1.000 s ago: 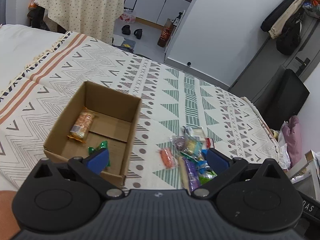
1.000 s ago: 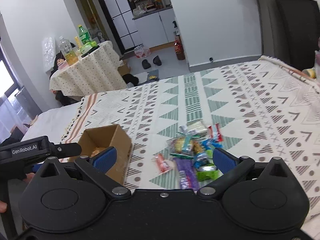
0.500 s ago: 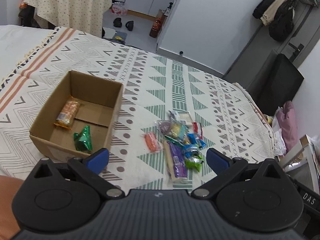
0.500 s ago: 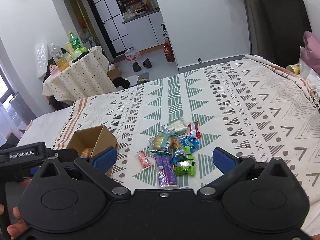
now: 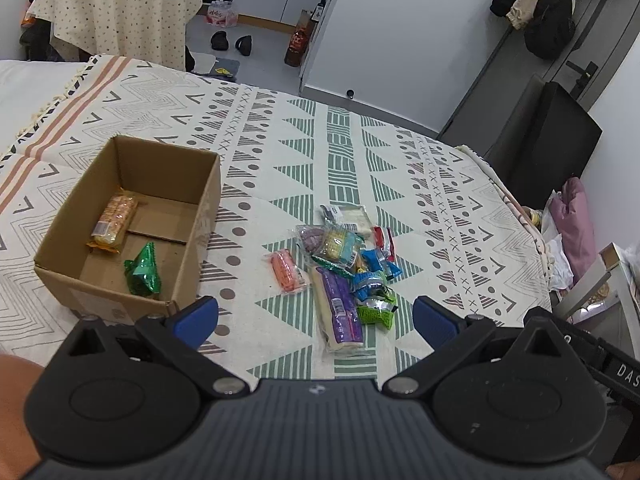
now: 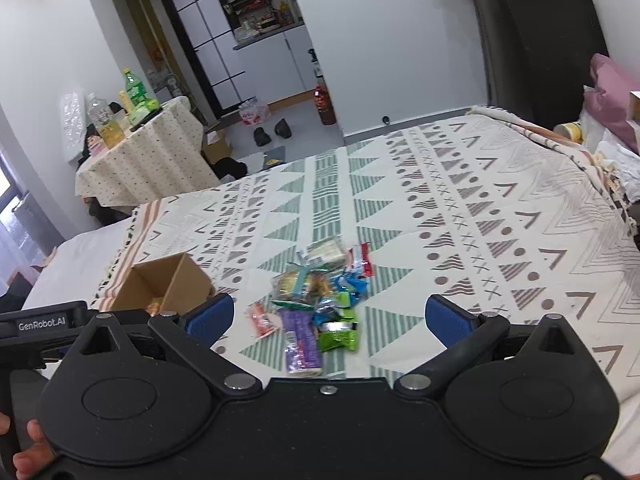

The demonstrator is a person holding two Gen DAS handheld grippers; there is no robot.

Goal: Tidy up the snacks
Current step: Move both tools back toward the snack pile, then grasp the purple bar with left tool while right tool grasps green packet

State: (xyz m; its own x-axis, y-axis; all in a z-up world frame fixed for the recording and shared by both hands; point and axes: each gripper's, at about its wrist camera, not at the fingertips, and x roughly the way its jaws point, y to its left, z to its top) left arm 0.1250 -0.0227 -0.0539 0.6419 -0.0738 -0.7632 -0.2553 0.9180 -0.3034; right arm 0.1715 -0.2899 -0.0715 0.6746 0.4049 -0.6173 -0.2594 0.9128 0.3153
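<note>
Left gripper [image 5: 315, 316] was spread wide, nothing between its 2 blue pads, held above the patterned blanket [image 5: 280, 152]. Right gripper [image 6: 329, 316] was equally wide apart and empty, also clear of the blanket.

Just past the left pads sat 1 open cardboard box [image 5: 132, 224] on the left, with 2 snacks inside: 1 orange cracker pack [image 5: 113, 222] along the left wall and 1 green foil packet [image 5: 143, 269] nearer the front. Right of the box, apart from it, lay 1 loose pink-orange packet [image 5: 285, 271]. Beside that was the snack pile [image 5: 348, 256]: 1 long purple bar [image 5: 340, 308] at the near edge, 1 lime-green packet [image 5: 376, 312] touching it, 1 clear cookie pack [image 5: 332, 242], 1 white pack [image 5: 348, 216] at the far end, 1 red packet [image 5: 385, 240], and blue wrappers, probably 2, overlap made the count unsure.

Right wrist view was blurred; same pile and box [image 6: 168, 284] showed, the box partly hidden behind the left pad.
</note>
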